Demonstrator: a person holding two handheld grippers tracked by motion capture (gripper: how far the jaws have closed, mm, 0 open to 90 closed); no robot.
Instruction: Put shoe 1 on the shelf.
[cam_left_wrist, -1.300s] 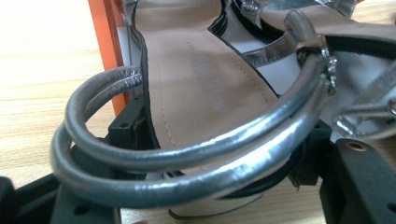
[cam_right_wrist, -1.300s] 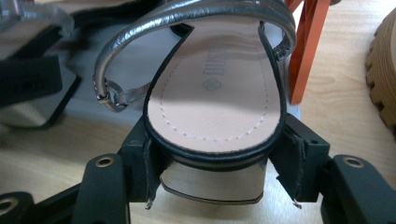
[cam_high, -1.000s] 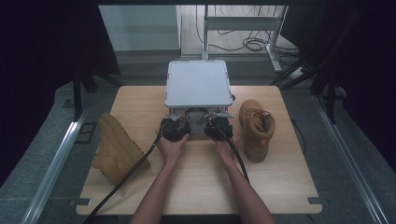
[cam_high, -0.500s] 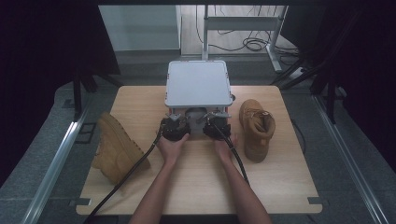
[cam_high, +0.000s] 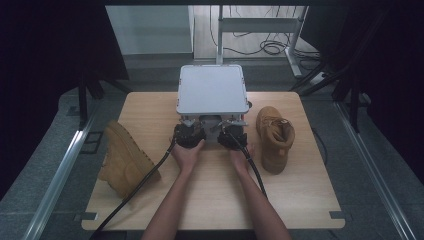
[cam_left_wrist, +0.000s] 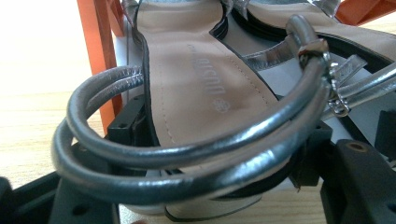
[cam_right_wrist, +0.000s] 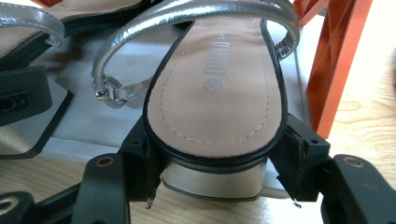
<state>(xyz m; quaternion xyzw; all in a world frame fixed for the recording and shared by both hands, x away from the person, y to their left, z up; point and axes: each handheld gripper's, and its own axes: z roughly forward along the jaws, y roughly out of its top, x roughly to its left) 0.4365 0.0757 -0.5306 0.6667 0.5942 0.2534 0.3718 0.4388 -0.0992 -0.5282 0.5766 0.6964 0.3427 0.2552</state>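
A silver strappy sandal (cam_left_wrist: 196, 84) with a beige insole lies heel-first between the black jaws of my left gripper (cam_left_wrist: 219, 144). The jaws press on both sides of its heel, and its silver ankle loop curves across in front. My right gripper (cam_right_wrist: 217, 161) is shut on the block heel of a second silver sandal (cam_right_wrist: 219, 93), with a pad against each side. In the high view both grippers, left (cam_high: 189, 131) and right (cam_high: 231, 132), sit side by side at the front opening of a grey-topped rack (cam_high: 212, 90).
The rack has orange legs (cam_left_wrist: 100, 42) (cam_right_wrist: 334, 60) close beside the sandals. A tan boot (cam_high: 125, 157) lies on its side at the table's left. Another tan boot (cam_high: 275, 135) stands at the right. Both cables trail back over the wooden table (cam_high: 210, 200).
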